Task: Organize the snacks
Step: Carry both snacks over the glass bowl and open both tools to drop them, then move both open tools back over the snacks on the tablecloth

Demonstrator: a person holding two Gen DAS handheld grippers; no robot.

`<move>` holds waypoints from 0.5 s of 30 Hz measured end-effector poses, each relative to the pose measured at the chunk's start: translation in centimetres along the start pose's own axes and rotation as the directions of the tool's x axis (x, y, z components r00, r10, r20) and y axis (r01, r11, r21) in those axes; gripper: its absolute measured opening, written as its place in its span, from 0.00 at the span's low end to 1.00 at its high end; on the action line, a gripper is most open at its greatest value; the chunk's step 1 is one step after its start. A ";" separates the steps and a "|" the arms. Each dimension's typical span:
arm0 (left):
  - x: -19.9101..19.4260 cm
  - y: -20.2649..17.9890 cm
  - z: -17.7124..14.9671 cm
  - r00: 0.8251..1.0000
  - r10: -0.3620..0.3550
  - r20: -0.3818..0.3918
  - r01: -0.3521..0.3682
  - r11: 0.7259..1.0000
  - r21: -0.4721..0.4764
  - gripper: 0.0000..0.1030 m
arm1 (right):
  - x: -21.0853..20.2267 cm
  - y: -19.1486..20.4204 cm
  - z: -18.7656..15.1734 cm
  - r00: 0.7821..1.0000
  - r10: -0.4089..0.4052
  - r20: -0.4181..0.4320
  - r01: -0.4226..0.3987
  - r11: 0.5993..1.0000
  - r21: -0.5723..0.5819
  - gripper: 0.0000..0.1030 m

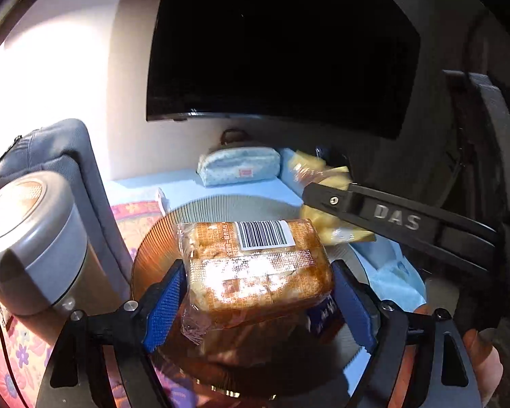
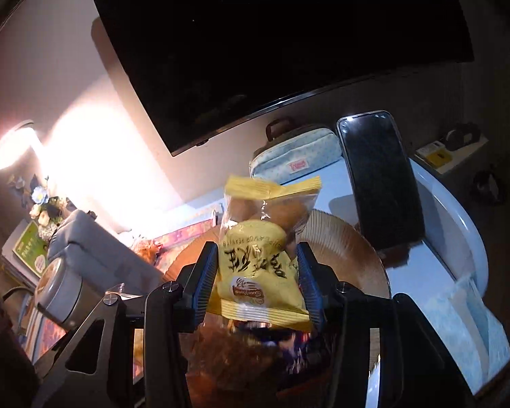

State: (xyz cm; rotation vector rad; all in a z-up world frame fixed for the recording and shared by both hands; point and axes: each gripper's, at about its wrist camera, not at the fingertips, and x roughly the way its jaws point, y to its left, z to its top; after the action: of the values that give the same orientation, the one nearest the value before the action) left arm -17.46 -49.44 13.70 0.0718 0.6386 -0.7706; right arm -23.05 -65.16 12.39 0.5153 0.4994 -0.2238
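In the left wrist view, my left gripper (image 1: 260,306) is shut on an orange-brown wrapped bread pack (image 1: 258,272), barcode side up, with a blue pad on each side. It hangs over a round ribbed plate (image 1: 156,238). A blue wrapper (image 1: 323,318) peeks out beneath it. In the right wrist view, my right gripper (image 2: 258,282) is shut on a yellow snack bag (image 2: 261,261) with round buns showing through its clear top, held above the same plate (image 2: 350,248). The right gripper's black finger (image 1: 394,219) and the yellow bag (image 1: 326,180) also show at the right of the left wrist view.
A dark screen (image 1: 278,44) hangs on the back wall. A dotted pale-blue pouch (image 1: 238,166) lies behind the plate. A phone (image 2: 380,183) stands upright at the right. A grey canister (image 1: 27,241) and a grey bag (image 1: 68,156) stand at the left. A lamp (image 2: 10,149) glares.
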 end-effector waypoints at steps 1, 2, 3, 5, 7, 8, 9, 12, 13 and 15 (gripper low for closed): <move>-0.2 -0.1 0.0 1.000 0.005 0.003 -0.005 1.000 0.001 0.82 | 0.5 0.0 0.3 1.000 0.004 -0.006 -0.004 1.000 -0.001 0.50; -0.2 -0.2 0.0 1.000 0.010 0.007 -0.010 1.000 0.001 0.84 | 0.8 0.0 0.4 1.000 0.013 -0.015 -0.013 1.000 -0.002 0.63; -0.2 -0.3 0.0 1.000 0.011 0.009 -0.012 1.000 0.004 0.86 | 1.0 0.0 0.3 1.000 0.017 -0.025 -0.017 1.000 0.000 0.72; -0.3 -0.5 -0.1 1.000 0.011 0.011 -0.012 1.000 0.014 0.88 | 1.1 -0.2 0.2 1.000 0.014 -0.026 -0.014 1.000 0.001 0.72; -0.9 -0.7 -0.3 1.000 0.007 0.020 -0.008 1.000 0.017 0.89 | 1.0 -0.2 0.1 1.000 0.007 -0.027 -0.008 1.000 -0.004 0.72; -1.1 -0.6 -0.4 1.000 0.003 0.023 -0.004 1.000 0.018 0.91 | 0.8 -0.3 -0.1 1.000 0.009 -0.028 -0.009 1.000 -0.001 0.72; -1.3 -0.6 -0.4 1.000 -0.004 0.026 0.003 1.000 0.018 0.93 | 0.7 -0.3 -0.2 1.000 0.013 -0.028 -0.013 1.000 0.002 0.72; -1.9 -0.5 -0.7 0.999 -0.035 0.029 0.035 0.999 0.017 0.96 | 0.0 -0.7 -0.5 1.000 0.014 -0.027 -0.014 1.000 0.018 0.72; -2.1 -0.4 -0.7 0.998 -0.048 0.027 0.047 0.999 0.020 0.96 | -0.2 -0.7 -0.5 1.000 0.013 -0.025 -0.013 1.000 0.021 0.72; -2.5 -0.3 -0.8 0.997 -0.078 0.026 0.077 0.997 0.025 0.96 | -0.8 -0.8 -0.6 1.000 0.017 -0.017 -0.017 0.999 0.028 0.72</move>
State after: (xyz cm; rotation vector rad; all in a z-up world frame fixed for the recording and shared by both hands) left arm -19.44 -47.85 14.47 0.0592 0.6096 -0.8527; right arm -24.21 -65.42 11.98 0.5486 0.5093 -0.2104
